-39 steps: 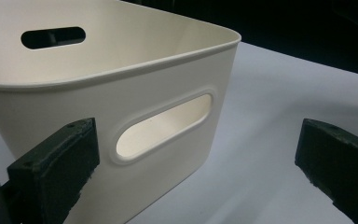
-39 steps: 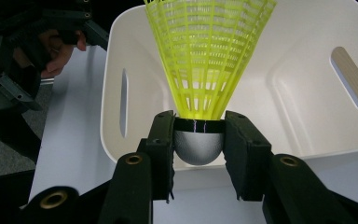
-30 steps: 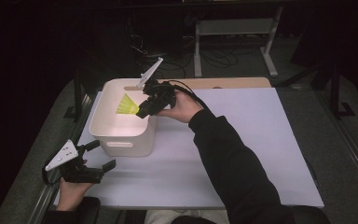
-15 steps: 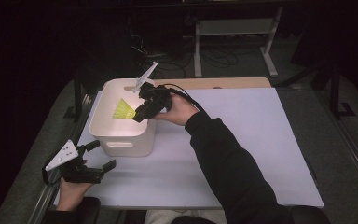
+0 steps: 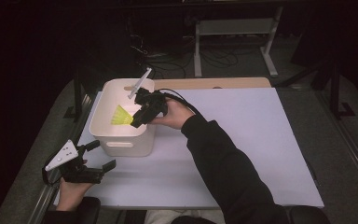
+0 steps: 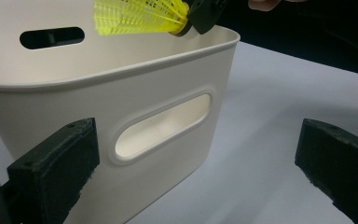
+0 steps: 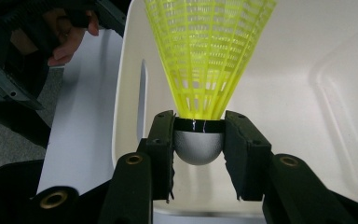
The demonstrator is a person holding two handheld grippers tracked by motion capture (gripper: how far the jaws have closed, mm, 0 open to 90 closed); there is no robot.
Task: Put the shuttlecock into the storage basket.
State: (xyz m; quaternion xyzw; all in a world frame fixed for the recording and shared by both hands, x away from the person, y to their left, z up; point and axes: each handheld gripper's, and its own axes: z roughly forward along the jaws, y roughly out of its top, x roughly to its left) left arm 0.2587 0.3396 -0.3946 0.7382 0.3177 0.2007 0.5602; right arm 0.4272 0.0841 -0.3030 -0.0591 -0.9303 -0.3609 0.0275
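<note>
A yellow plastic shuttlecock (image 5: 120,115) (image 7: 207,56) (image 6: 140,16) with a silver cap hangs over the inside of a white plastic bin (image 5: 107,135) (image 6: 135,88) (image 7: 335,93). My right gripper (image 5: 136,119) (image 7: 199,135) is shut on the shuttlecock's cap, reaching over the bin's right rim. My left gripper (image 5: 97,155) (image 6: 198,163) stands open near the table's front left edge, just in front of the bin, with nothing between its jaws.
The bin stands at the back left of a white table top (image 5: 242,140). A wooden board (image 5: 214,83) lies along the far edge. Beyond it, a white metal frame (image 5: 235,42) and cables sit on the dark floor.
My right gripper has carried the shuttlecock slightly farther left and lower over the bin. The left gripper has stayed in place.
</note>
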